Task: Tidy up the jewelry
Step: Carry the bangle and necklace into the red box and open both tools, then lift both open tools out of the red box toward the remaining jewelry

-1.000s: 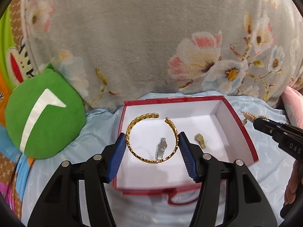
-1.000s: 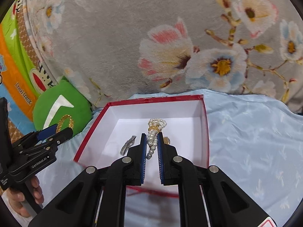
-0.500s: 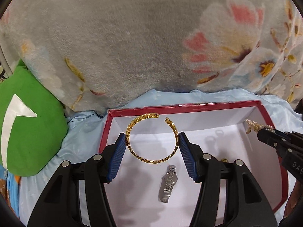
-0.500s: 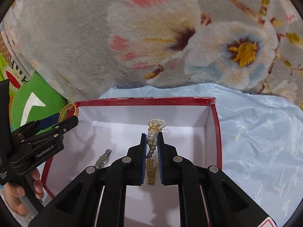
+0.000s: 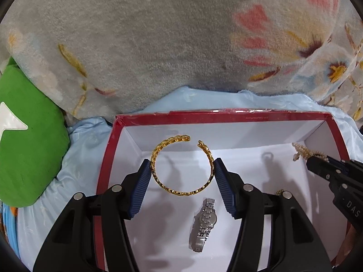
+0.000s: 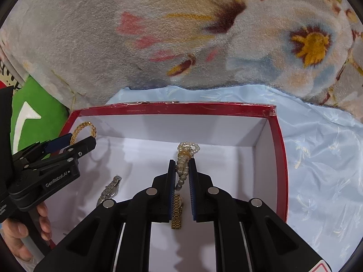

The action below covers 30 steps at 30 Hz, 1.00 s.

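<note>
My left gripper is shut on a gold chain bangle, holding it by both sides above the inside of a red box with a white lining. My right gripper is shut on a pearl bracelet that hangs between its pads over the box. A silver watch lies on the box floor, also in the right wrist view. A gold watch lies on the floor under my right gripper. The bangle also shows in the right wrist view, and the pearls in the left wrist view.
The box sits on a light blue satin cloth. A grey floral blanket rises right behind the box. A green cushion lies to the left of it.
Both grippers have moved forward and down over the box with their jewelry still held. The box now fills much more of each view.
</note>
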Available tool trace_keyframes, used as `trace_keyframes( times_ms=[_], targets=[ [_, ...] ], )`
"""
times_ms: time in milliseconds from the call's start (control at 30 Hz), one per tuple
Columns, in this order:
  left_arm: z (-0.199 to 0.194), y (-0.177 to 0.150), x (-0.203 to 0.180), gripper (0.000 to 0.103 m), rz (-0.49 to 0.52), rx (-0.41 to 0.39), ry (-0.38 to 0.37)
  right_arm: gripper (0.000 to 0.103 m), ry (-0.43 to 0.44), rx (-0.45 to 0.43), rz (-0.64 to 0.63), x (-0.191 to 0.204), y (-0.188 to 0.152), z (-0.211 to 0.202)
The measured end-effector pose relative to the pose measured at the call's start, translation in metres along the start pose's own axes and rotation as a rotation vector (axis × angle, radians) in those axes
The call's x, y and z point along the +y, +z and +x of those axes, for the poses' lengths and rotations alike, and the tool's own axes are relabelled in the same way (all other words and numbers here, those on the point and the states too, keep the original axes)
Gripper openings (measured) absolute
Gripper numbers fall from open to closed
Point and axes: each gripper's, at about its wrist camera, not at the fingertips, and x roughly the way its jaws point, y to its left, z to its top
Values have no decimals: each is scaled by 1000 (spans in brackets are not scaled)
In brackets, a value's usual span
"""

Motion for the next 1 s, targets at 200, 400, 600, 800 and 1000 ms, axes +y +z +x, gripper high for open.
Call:
trace_keyframes(
  times_ms=[200,400,600,800,1000],
  targets=[
    [11,1,9,70,-57,53,22,18,18,13,50,-6,1,4],
    [9,-1,16,71,-87,44,11,23,3,-25,35,-2,0,-4],
    [1,-1,13,71,-78,16,45,23,-11,-45,-13,9,-5,-17],
    [-35,-8,17,75,-88,-73,55,23,-18,-95,-58,19,-24,-51],
    [-101,-45,22,81,-62,-117,25,27,6,-154,-78,25,-67,-111]
  ],
)
